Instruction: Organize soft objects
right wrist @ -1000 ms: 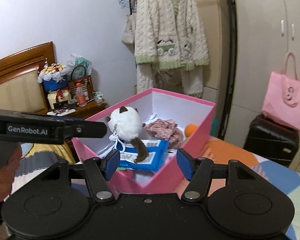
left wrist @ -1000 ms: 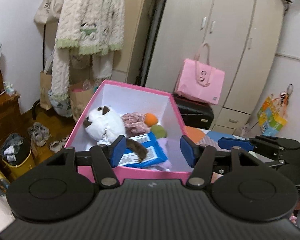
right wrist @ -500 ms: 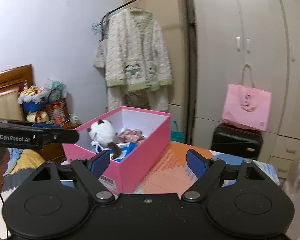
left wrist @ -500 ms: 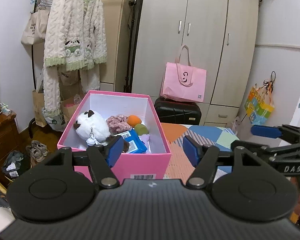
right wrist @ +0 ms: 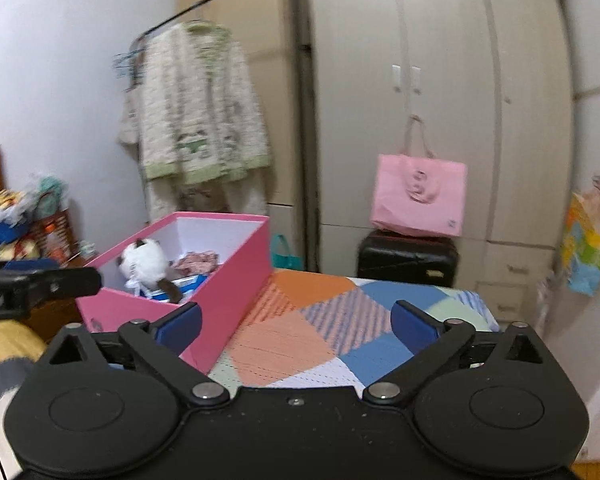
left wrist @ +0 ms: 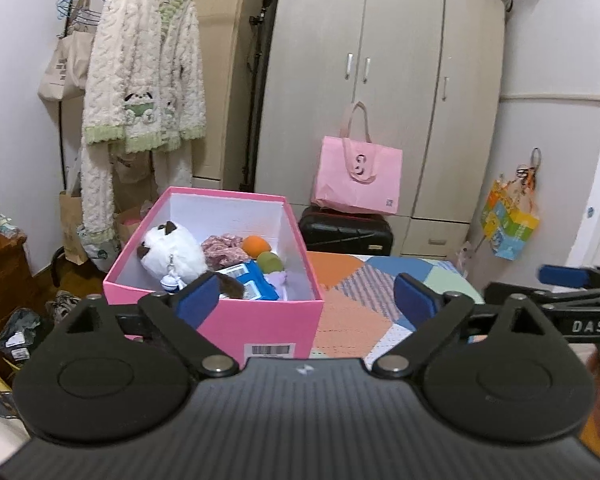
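A pink box stands on a patchwork bedspread. In it lie a white plush cat, a pink floral cloth, an orange ball, a green ball and a blue packet. My left gripper hangs in front of the box, jaws opening wide, nothing between them. My right gripper is to the right of the box over the bedspread, jaws also opening, empty. Each gripper shows at the edge of the other's view.
A black suitcase with a pink bag on it stands before the wardrobe. A fluffy white cardigan hangs on a rack at left. A wooden nightstand and shoes are on the left.
Both grippers have drawn back from the box, which now looks smaller and farther. Both sets of jaws have spread much wider. The right view has swung toward the wardrobe.
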`<state>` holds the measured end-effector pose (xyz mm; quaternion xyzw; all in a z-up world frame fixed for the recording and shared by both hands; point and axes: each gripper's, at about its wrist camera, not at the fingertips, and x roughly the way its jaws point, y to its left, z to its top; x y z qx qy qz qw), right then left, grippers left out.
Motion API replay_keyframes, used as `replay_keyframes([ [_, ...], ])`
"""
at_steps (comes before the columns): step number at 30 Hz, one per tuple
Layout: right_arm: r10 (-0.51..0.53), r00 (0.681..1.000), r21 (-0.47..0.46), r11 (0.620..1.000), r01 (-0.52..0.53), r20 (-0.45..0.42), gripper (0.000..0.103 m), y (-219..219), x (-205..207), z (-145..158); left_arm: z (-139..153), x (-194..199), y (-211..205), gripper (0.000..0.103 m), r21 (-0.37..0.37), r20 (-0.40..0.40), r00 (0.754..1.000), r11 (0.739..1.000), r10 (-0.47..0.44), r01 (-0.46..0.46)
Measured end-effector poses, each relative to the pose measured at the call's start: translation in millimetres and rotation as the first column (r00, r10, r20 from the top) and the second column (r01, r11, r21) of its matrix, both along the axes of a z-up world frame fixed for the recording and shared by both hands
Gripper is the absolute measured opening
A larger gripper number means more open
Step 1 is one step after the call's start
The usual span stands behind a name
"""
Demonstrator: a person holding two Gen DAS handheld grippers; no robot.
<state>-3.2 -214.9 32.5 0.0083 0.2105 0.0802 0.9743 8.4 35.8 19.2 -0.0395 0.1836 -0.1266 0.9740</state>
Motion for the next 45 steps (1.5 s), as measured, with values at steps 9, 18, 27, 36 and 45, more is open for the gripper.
replay_keyframes([
  [9,-0.073,0.996,0.044,0.996,0.075,-0.055,0.103,-2.8,-14.6,-0.1,-8.7,6.1,-10.4,0.101,0.073,-0.04,0.994,0.992,0.104,-0.101],
  [18,-0.118,0.993,0.032,0.992,0.119,-0.03,0.103,-9.6,-25.0,-2.1,-11.3,-11.0,-19.6,0.101,0.123,-0.011,0.991,0.984,0.131,-0.129],
  [27,-0.082,0.995,0.016,0.996,0.083,-0.056,0.103,-4.9,-29.8,-7.8,-12.2,-21.6,-23.9,0.101,0.147,0.044,0.992,0.981,0.122,-0.127],
  [36,-0.113,0.993,-0.1,0.989,0.109,-0.031,0.103,6.7,-37.6,-12.1,-17.7,-22.3,-24.6,0.103,0.164,0.04,0.987,0.974,0.153,-0.157],
  [45,-0.202,0.979,-0.132,0.971,0.199,-0.012,0.103,-1.3,-36.9,-14.1,-19.8,-23.2,-26.0,0.103,0.186,0.043,0.985,0.967,0.168,-0.173],
])
